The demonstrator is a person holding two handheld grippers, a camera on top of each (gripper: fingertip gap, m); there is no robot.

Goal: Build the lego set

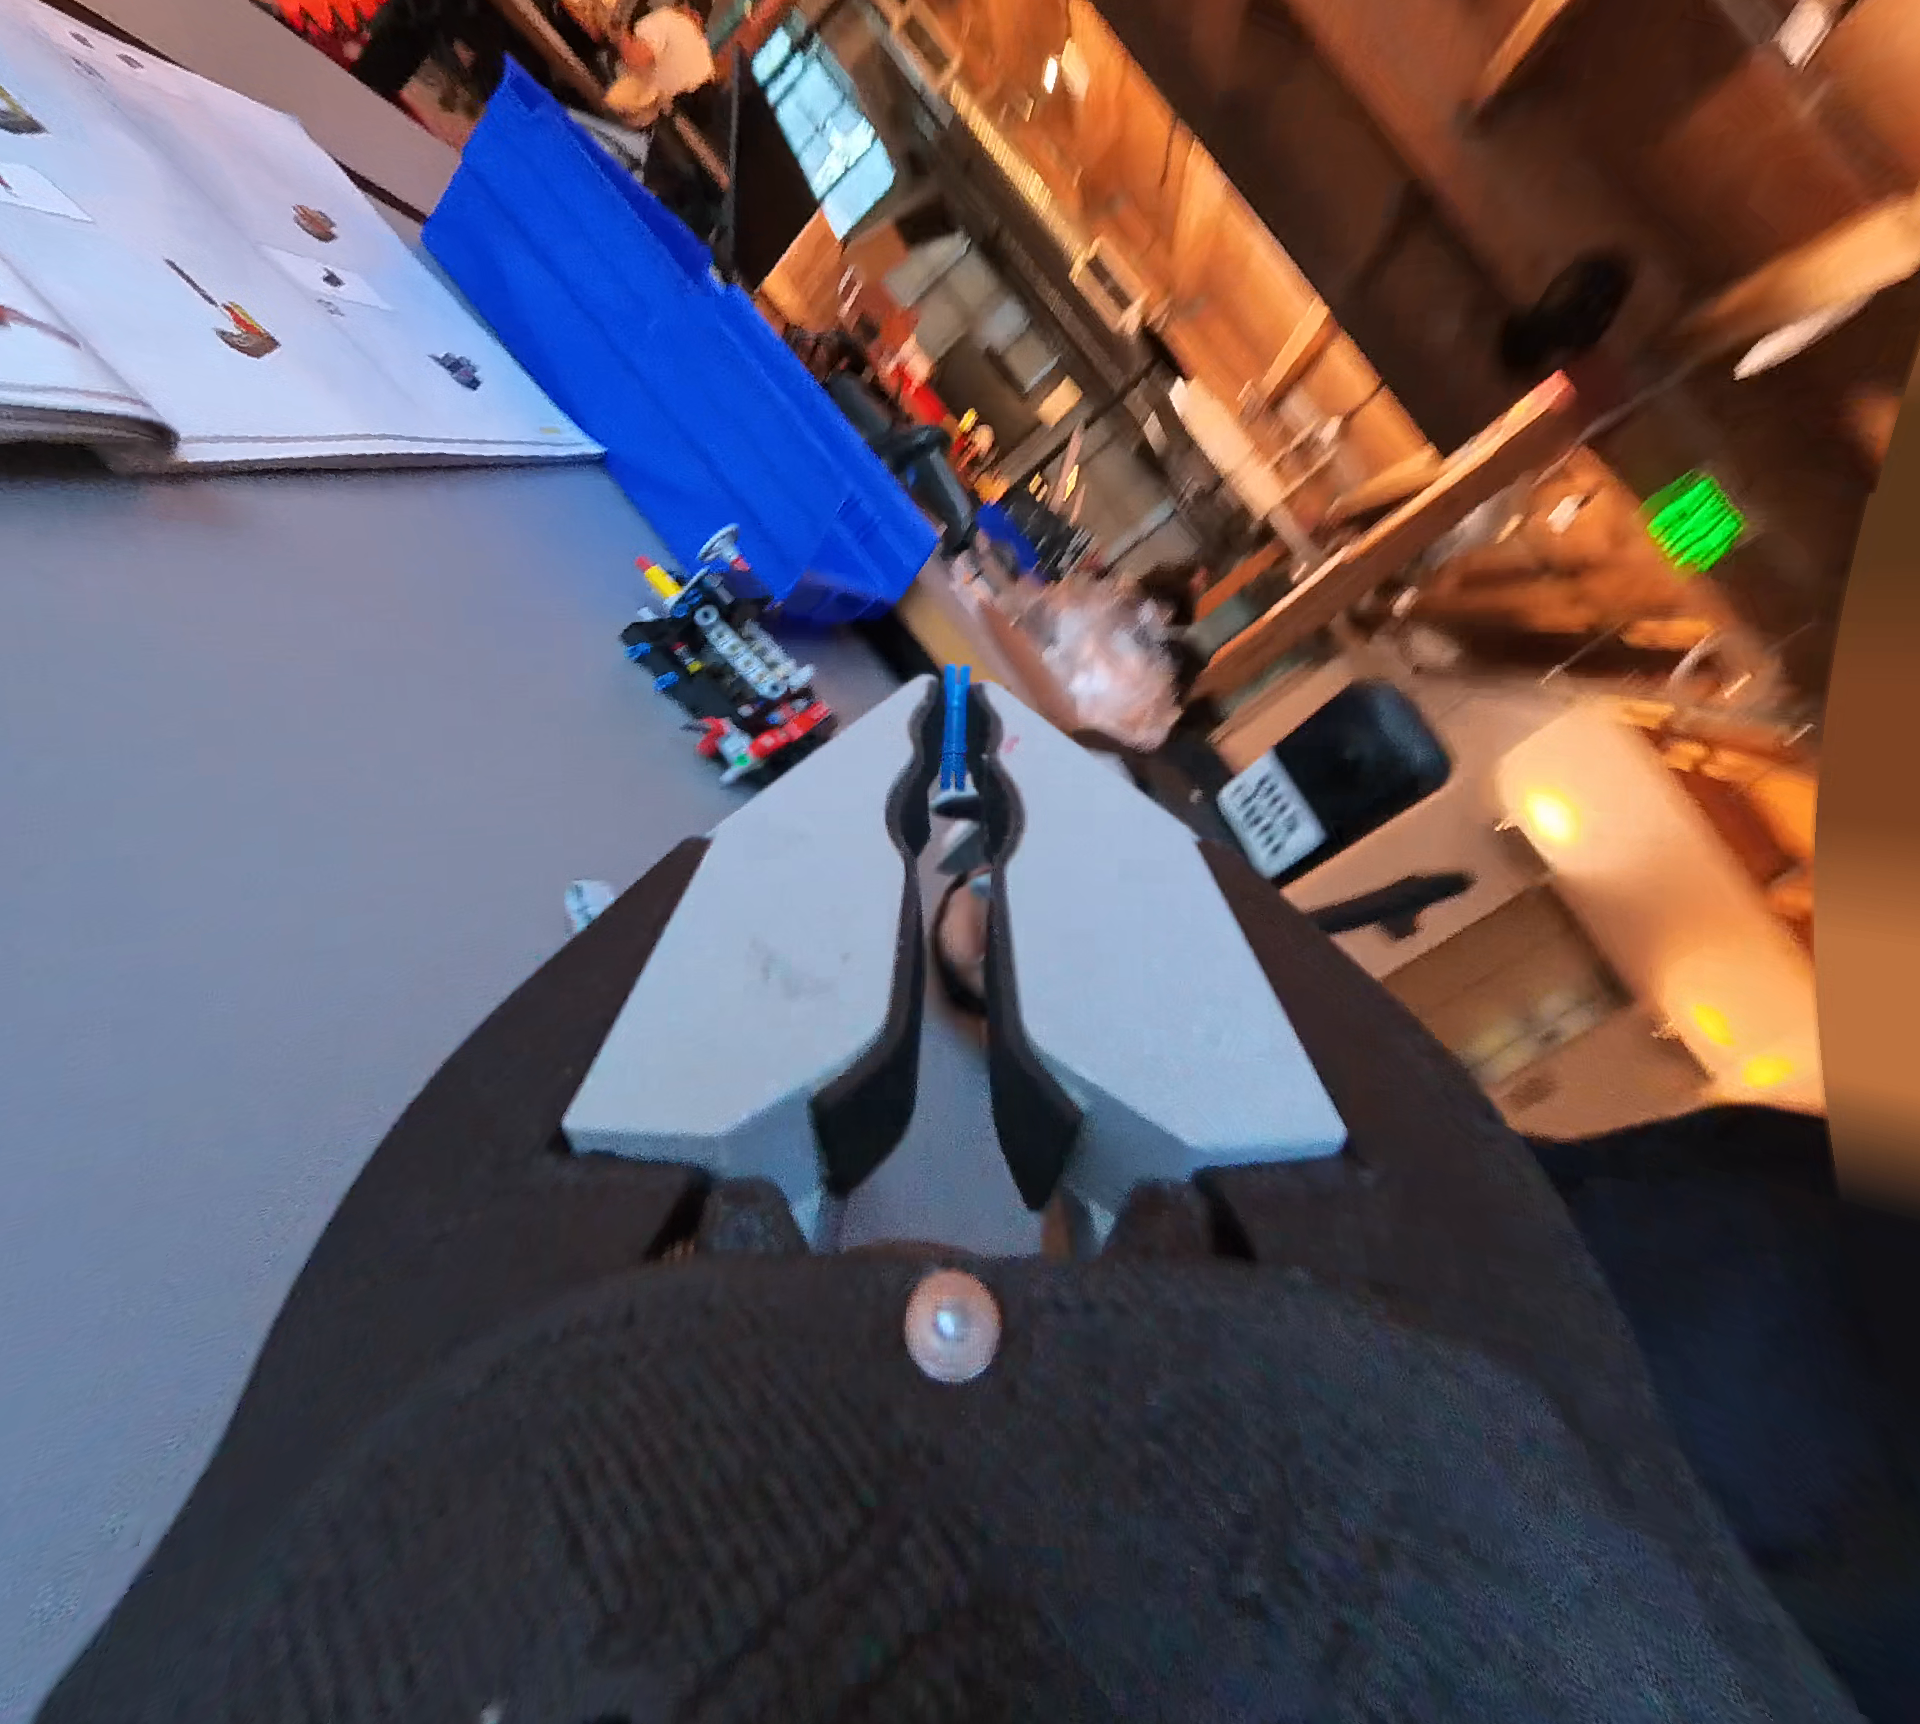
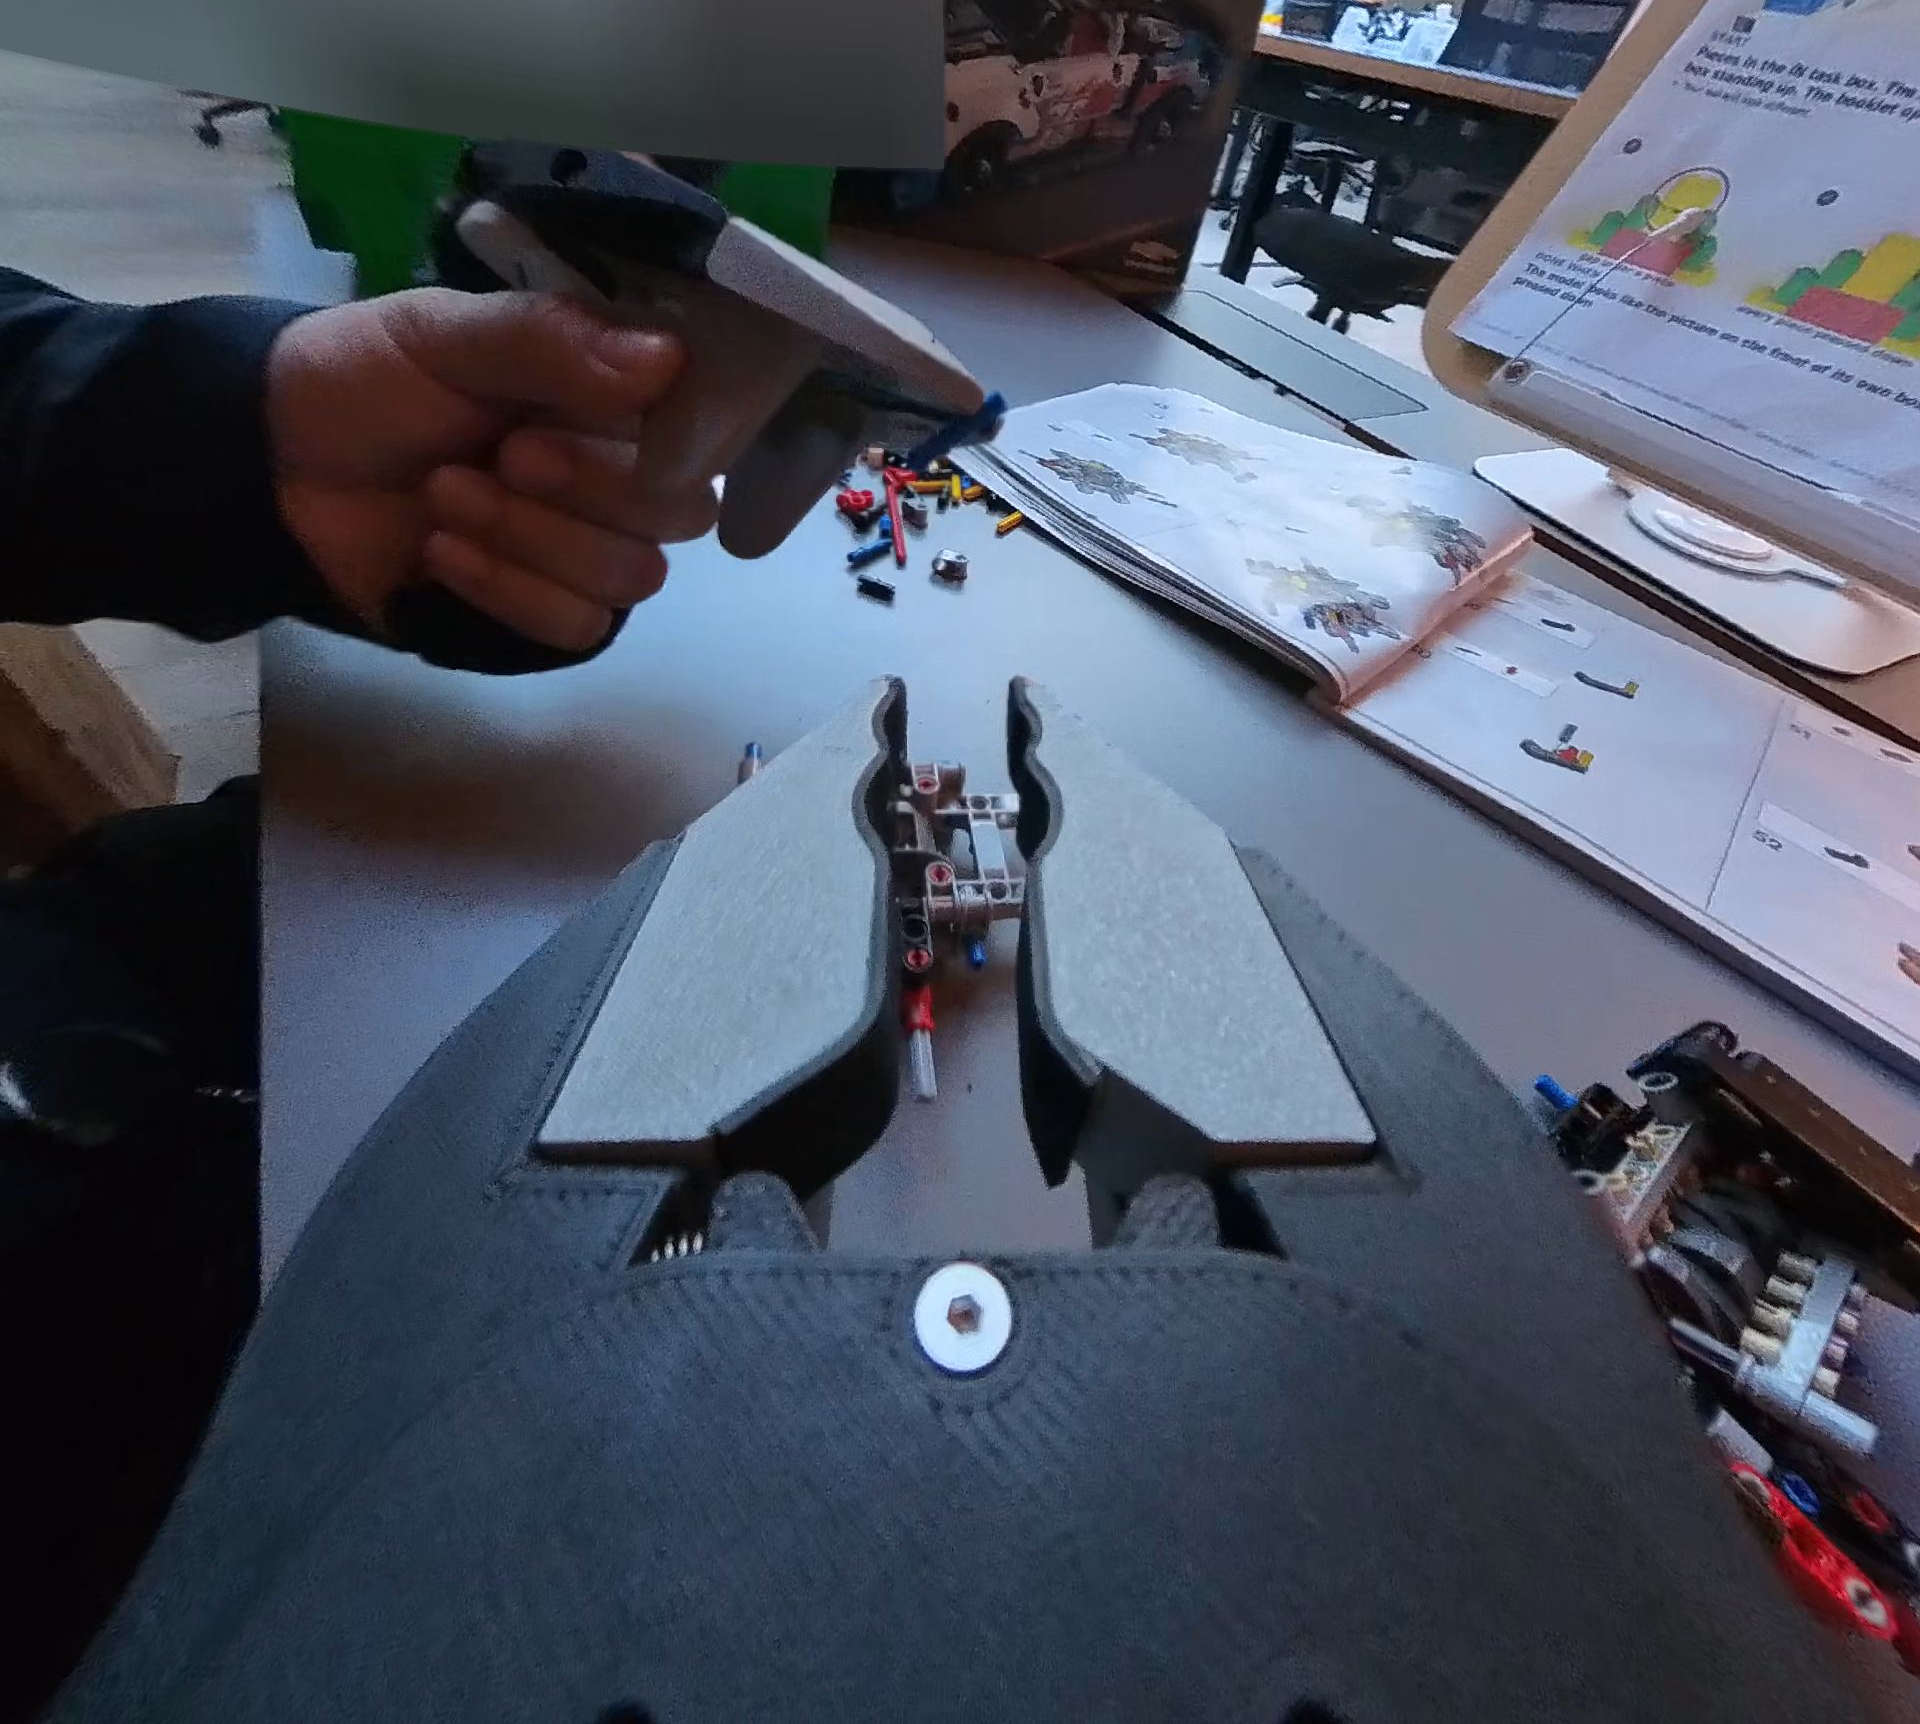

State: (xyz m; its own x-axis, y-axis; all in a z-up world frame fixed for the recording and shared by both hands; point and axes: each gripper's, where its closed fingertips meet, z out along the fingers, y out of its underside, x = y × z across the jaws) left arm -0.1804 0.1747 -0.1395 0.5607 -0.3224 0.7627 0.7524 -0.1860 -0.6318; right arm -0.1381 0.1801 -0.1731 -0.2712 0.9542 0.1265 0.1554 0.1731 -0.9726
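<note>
My left gripper point(image 1: 956, 687) is shut on a small blue pin point(image 1: 954, 729) that stands out past its fingertips, and holds it in the air. In the right wrist view a hand holds this gripper point(image 2: 961, 417) with the blue pin point(image 2: 951, 433) over a pile of small loose parts point(image 2: 904, 511). My right gripper point(image 2: 956, 698) is open, low over the dark table point(image 2: 675, 739). A small grey brick assembly point(image 2: 940, 843) with red and blue pins lies between its fingers. I cannot see the pads pressing on it.
A larger black brick model point(image 2: 1745, 1259) stands at the right; it also shows in the left wrist view point(image 1: 727, 666) beside a blue bin point(image 1: 644, 344). An open instruction booklet point(image 2: 1247, 511), a standing board with a sheet point(image 2: 1714, 168) and a product box point(image 2: 1101, 43) lie beyond. The left gripper's tips are roughly 6 cm from the right gripper's. The larger black brick model point(image 2: 1745, 1259) is about 20 cm from both grippers' fingertips.
</note>
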